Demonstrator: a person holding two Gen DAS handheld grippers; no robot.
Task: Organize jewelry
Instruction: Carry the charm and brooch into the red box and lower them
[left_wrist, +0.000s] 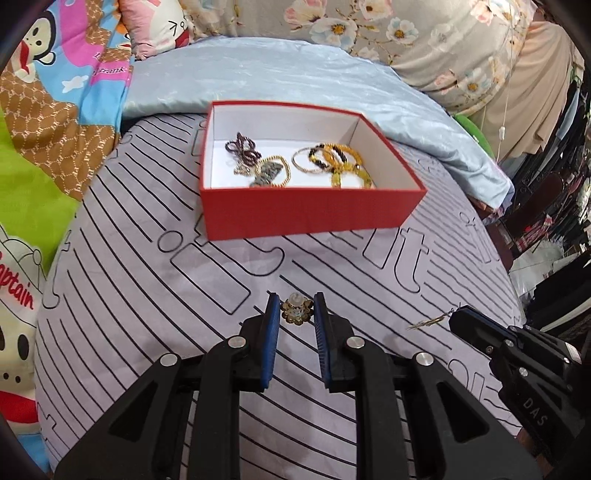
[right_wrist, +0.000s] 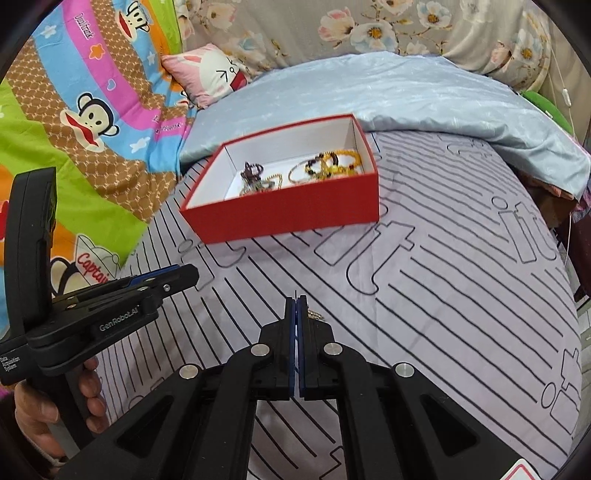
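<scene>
Jaws apart — flower earring (left_wrist: 296, 312) between, left gripper (left_wrist: 295, 314)

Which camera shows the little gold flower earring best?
The left wrist view: the flower earring lies in full sight on the striped sheet, between the open left tool fingers. The right wrist view does not show it.

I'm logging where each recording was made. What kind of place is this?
Most likely a bedroom, on a bed: a striped bedsheet, a cartoon quilt and a bunny pillow surround the red box.
</scene>
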